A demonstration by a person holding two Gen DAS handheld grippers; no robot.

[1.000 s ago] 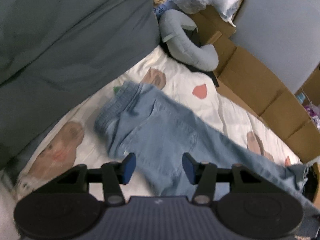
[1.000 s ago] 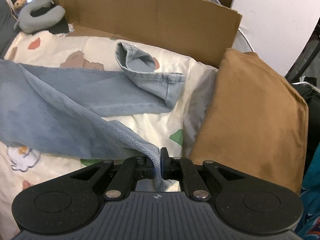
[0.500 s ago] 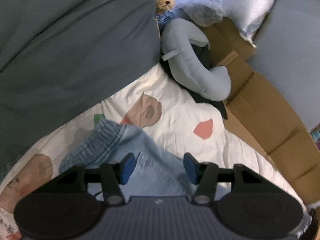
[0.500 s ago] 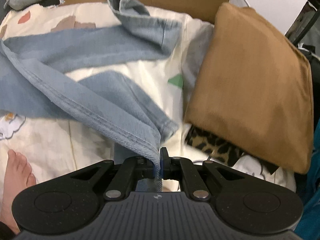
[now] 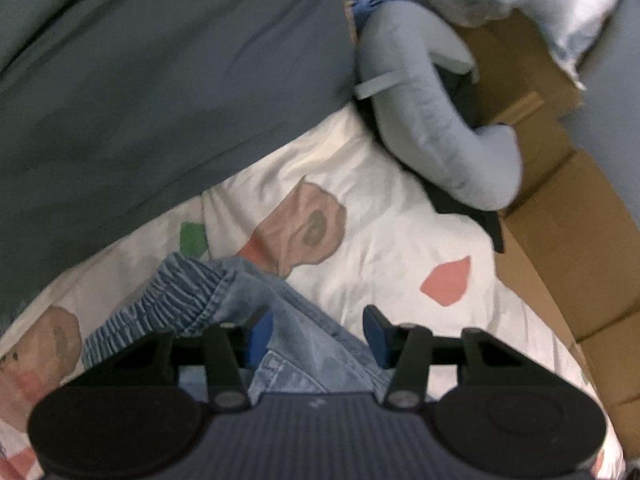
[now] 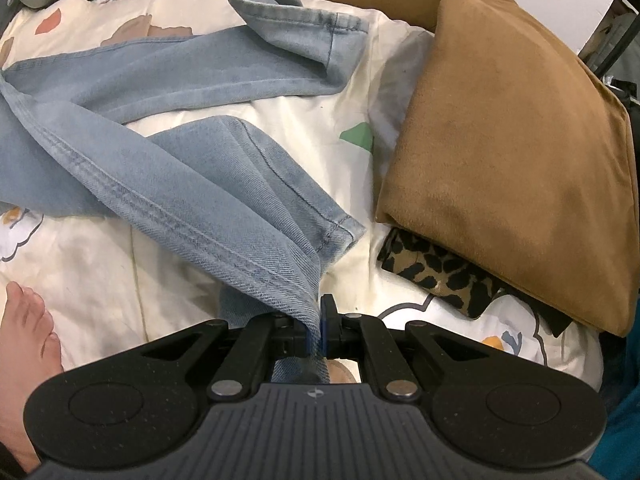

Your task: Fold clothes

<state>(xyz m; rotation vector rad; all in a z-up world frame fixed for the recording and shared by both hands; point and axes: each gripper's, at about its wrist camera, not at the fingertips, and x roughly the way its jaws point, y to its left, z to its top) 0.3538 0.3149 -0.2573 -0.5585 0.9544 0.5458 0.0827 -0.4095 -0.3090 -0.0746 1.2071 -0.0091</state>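
Light blue jeans (image 6: 168, 128) lie spread on a patterned white bedsheet (image 6: 100, 264). My right gripper (image 6: 318, 326) is shut on the hem of the near leg and holds it just above the sheet. The far leg (image 6: 288, 28) lies across the back, its cuff turned over. In the left wrist view the elastic waistband (image 5: 168, 300) of the jeans lies bunched on the sheet (image 5: 380, 220). My left gripper (image 5: 316, 330) is open, its jaws astride the denim just below the waistband.
A brown cushion (image 6: 508, 128) lies over a leopard-print cloth (image 6: 436, 272) at right. A grey neck pillow (image 5: 432, 120) and cardboard (image 5: 560, 208) are at the bed's far edge. A dark grey duvet (image 5: 140, 100) is at left. A bare foot (image 6: 24, 328) rests at lower left.
My left gripper moved down the jeans to the waistband and dropped closer onto it. My right gripper pulled the leg hem back toward the bed's near side, straightening that leg.
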